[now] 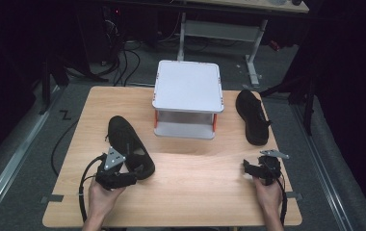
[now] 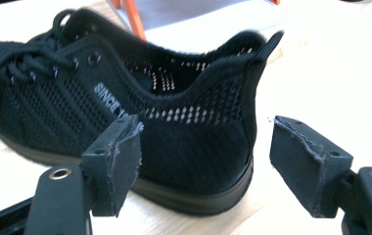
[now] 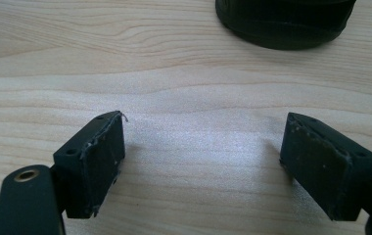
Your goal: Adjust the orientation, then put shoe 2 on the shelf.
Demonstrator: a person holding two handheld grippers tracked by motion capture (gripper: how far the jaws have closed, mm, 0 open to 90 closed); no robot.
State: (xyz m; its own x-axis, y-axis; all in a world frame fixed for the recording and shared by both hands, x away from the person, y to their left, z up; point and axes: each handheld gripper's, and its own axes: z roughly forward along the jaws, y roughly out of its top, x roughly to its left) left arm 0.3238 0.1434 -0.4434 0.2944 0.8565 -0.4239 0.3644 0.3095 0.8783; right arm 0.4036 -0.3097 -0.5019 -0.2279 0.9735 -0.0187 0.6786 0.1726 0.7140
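Place: a lab or test room.
Evidence: bare wooden table (image 1: 181, 192), cables on grey floor (image 1: 118, 67) upper left, adjustable desk frame (image 1: 219, 31) at top, dark surroundings.

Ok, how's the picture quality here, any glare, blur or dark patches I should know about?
High view: the table is well lit, the room around it nearly black. Left gripper view: the tabletop is washed out white, the shoe sharp enough to read some lettering, its heel tab slightly smeared. Right gripper view: even light, crisp wood grain, and the other shoe is a dark mass at the top edge.
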